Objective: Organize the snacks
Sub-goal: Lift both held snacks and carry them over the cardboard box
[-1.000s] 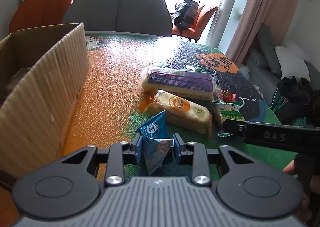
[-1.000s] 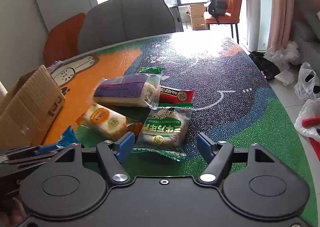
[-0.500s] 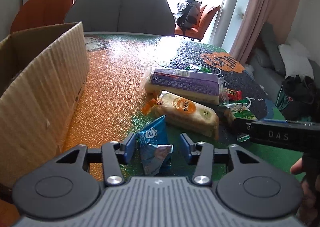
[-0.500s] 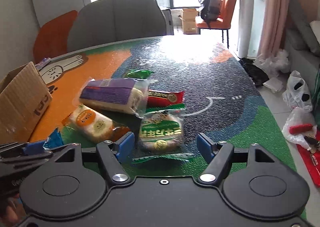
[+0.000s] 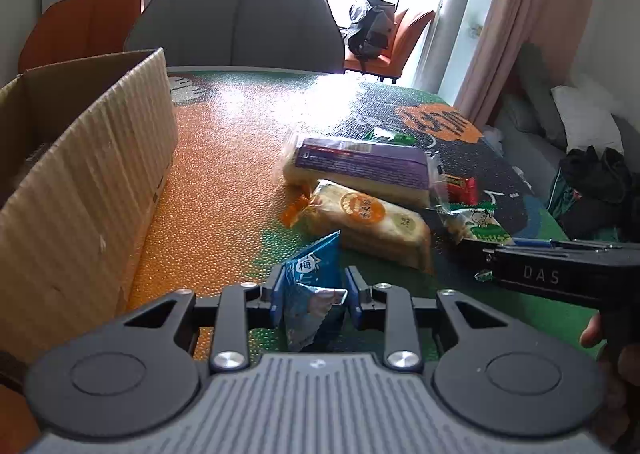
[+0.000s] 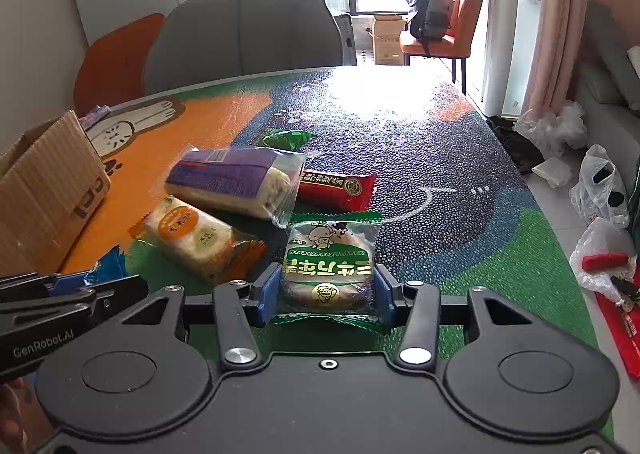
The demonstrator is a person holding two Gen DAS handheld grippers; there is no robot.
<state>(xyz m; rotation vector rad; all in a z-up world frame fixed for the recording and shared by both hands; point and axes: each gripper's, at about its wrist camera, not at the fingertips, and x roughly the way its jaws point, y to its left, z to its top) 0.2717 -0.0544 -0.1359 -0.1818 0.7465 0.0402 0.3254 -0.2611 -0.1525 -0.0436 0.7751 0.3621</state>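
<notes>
My left claw (image 5: 314,296) pinches a blue packet (image 5: 310,286) marked "梅". My right claw (image 6: 326,290) is closing around a green-labelled bun pack (image 6: 328,262); at nine o'clock, the other tool reads "GenRobot.AI".

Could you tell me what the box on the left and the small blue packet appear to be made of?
The box looks like matte brown corrugated cardboard: ribbed wall, fluted edge. The blue packet seems glossy plastic film, with a silvery, creased inner fold.

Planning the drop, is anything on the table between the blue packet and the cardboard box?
Nothing visible does. The blue packet sits in the left gripper, and only bare orange table lies between it and the cardboard box. The other snacks lie to its right.
</notes>
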